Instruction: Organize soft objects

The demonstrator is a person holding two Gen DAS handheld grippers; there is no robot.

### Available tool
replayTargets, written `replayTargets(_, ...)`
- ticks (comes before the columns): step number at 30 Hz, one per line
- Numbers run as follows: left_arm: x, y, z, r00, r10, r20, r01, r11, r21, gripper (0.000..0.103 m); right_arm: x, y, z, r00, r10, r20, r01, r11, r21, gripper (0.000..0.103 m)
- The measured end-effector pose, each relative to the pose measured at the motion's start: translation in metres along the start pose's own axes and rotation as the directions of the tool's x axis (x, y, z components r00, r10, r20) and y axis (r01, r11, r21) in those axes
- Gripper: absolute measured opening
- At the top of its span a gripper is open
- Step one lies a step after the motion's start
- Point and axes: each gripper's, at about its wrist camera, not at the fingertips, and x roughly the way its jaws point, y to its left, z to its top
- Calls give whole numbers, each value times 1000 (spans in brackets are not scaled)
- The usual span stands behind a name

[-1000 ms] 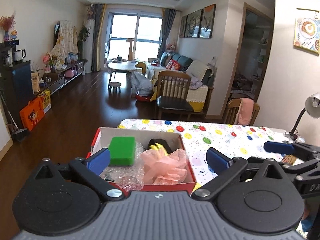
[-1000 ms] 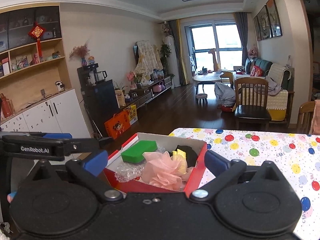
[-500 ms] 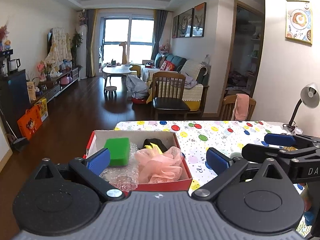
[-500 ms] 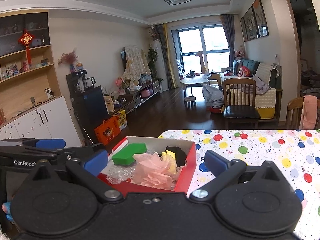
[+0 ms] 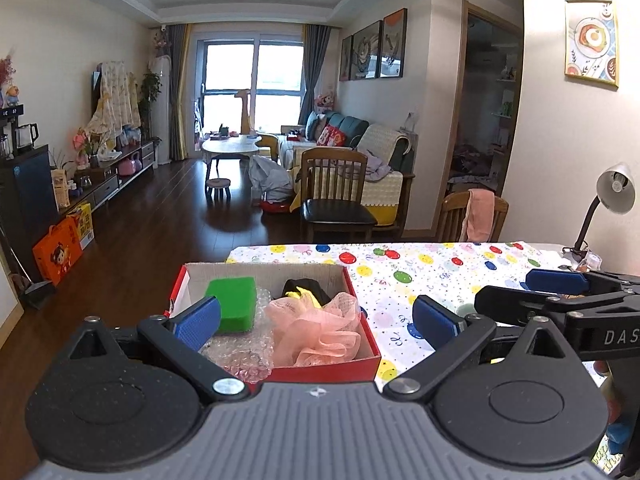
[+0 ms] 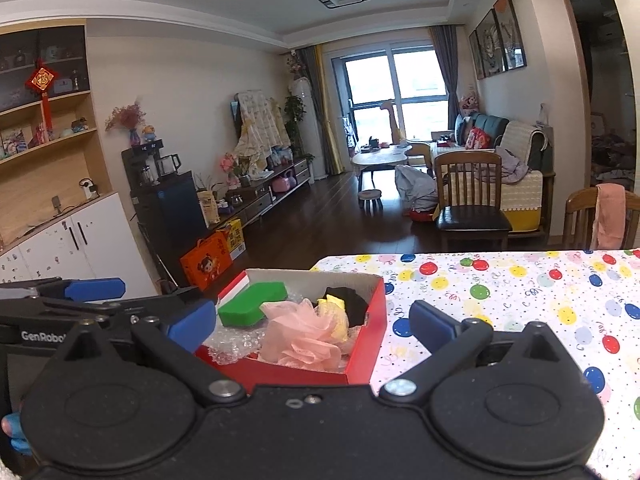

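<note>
Left wrist view: red box [image 5: 320,374] lies between spread fingers [image 5: 198,322].

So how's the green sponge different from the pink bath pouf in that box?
The green sponge is a smooth, flat-sided block; the pink bath pouf is a ruffled mesh ball. The sponge sits at the box's left, the pouf toward its right front corner. Both lie on bubble wrap inside the red box, ungripped.

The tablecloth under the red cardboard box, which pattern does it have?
White tablecloth printed with multicoloured balloons and small dots; the right wrist view shows it best.
</note>
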Motion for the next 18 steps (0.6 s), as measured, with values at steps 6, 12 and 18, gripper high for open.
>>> replayTargets(6, -4, -2, -2, 1000, -12, 12, 12, 1000, 13, 103, -9, -2, -3, 998, -60, 13, 60, 998, 9, 103)
replayTargets(12, -6, -7, -3, 999, -35, 11, 35, 999, 25, 103, -18, -2, -6, 994, -108, 16, 108, 994, 14, 103)
replayTargets(18, -9, -9, -3, 998, -59, 13, 59, 998, 30, 103, -23, -3, -10, 990, -141, 13, 140, 990, 31, 103)
